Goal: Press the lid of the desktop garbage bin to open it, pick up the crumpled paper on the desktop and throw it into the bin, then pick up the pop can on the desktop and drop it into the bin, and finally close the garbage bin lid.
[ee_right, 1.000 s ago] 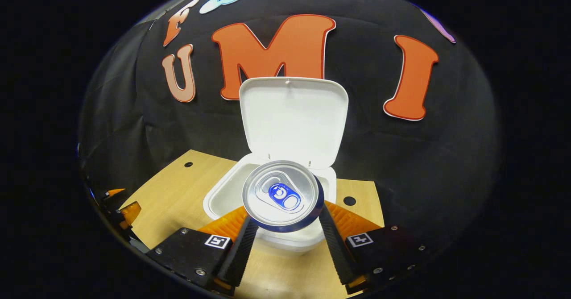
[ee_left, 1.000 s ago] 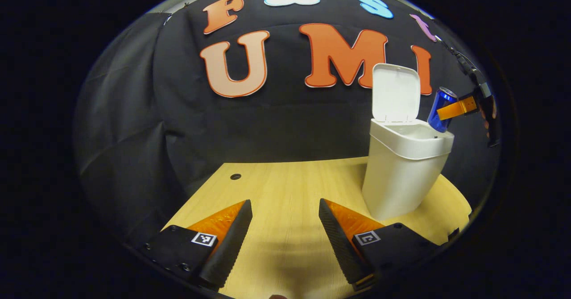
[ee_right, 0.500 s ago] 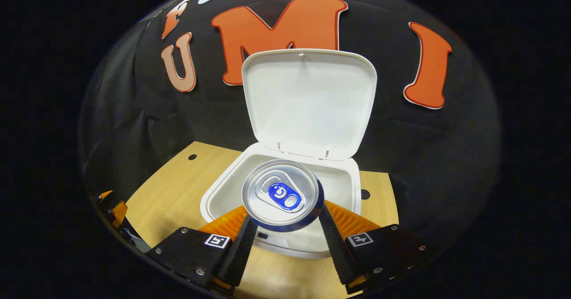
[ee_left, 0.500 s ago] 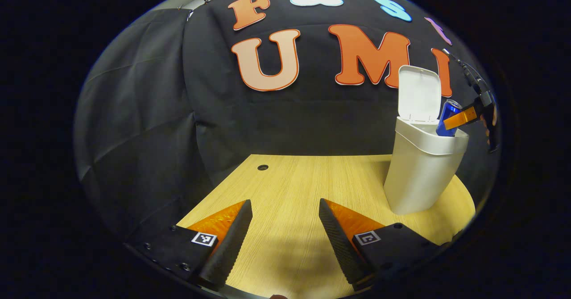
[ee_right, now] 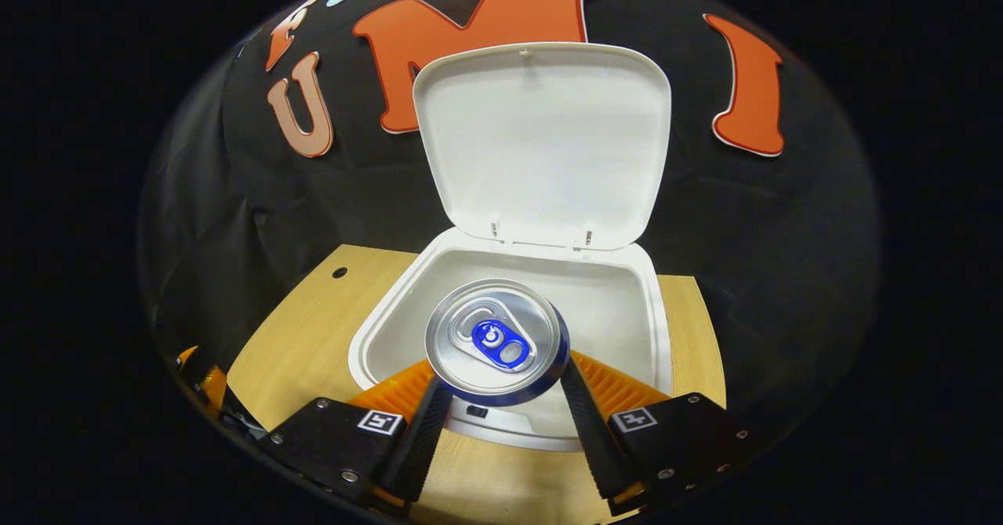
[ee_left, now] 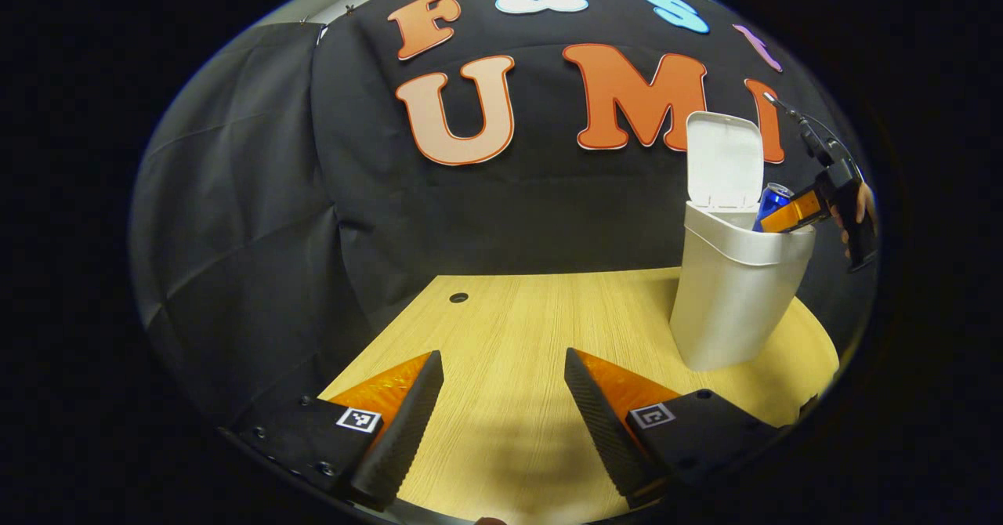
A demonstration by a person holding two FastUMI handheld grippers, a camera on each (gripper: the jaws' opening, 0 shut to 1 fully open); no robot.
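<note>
My right gripper (ee_right: 501, 400) has both fingers clamped on the pop can (ee_right: 497, 345), tilted over the far right corner of the table. My left gripper (ee_left: 501, 423) hangs low, fingers spread apart, gripping nothing.

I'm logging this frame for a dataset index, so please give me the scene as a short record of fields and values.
bin: white desktop garbage bin standing on the wooden table
lid: lid open, standing upright behind the opening
can: blue pop can tilted over the bin mouth, partly below the rim in the left gripper view
right tool: right tool shut on the can
left tool: left tool open, holding nothing, above the table and apart from the bin
crumpled paper: cannot tell
</note>
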